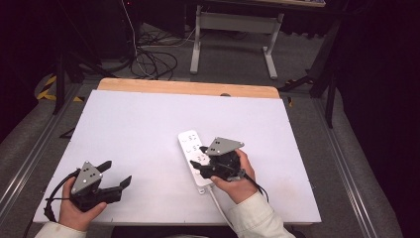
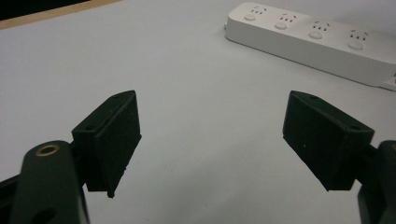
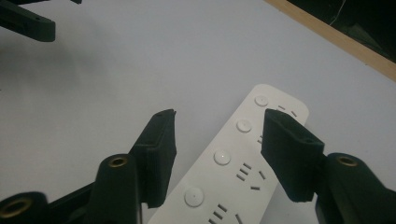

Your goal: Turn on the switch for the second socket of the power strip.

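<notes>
r gripper [image 3: 217, 149] jaws part-open over power strip [image 3: 243, 163], nothing gripped; l gripper [image 2: 210, 140] wide open, empty. strip lies flat, pickup not yet done.

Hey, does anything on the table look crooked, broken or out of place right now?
Nothing stands out. The white power strip lies flat on the white table, angled a little to its edges, with no visible damage. The right gripper hovers over it, jaws apart.
</notes>
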Available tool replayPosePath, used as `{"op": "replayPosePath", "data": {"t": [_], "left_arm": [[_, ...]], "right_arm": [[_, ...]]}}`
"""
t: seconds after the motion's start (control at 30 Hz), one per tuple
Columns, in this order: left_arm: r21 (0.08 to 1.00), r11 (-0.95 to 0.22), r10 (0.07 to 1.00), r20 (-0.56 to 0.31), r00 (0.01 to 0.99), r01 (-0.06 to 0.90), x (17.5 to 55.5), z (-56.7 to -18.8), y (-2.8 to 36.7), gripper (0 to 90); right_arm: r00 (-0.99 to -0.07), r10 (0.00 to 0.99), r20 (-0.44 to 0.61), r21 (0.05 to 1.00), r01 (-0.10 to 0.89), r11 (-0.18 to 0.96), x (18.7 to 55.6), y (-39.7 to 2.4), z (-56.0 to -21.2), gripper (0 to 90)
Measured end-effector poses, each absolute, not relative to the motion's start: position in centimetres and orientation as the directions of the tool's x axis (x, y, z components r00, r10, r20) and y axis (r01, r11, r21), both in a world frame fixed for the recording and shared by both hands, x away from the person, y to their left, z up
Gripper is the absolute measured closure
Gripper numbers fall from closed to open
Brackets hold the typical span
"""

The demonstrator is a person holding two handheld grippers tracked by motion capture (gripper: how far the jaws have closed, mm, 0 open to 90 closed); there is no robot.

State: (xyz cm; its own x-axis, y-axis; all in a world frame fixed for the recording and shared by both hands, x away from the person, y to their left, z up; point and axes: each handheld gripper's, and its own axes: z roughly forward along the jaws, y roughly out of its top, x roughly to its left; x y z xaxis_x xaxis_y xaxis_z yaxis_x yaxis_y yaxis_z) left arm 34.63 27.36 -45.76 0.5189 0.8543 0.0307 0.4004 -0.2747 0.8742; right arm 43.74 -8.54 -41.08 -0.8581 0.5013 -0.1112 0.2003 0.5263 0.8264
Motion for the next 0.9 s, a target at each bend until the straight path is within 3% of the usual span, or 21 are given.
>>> {"op": "replayPosePath", "data": {"t": [0.9], "left_arm": [[0.881,-0.262,0.849,0.016,0.528,0.394,34.2,-45.5,27.6,18.4]], "right_arm": [[-0.817,0.576,-0.036,0.870,0.258,0.420,42.3,-16.1,-40.0,27.6]]}}
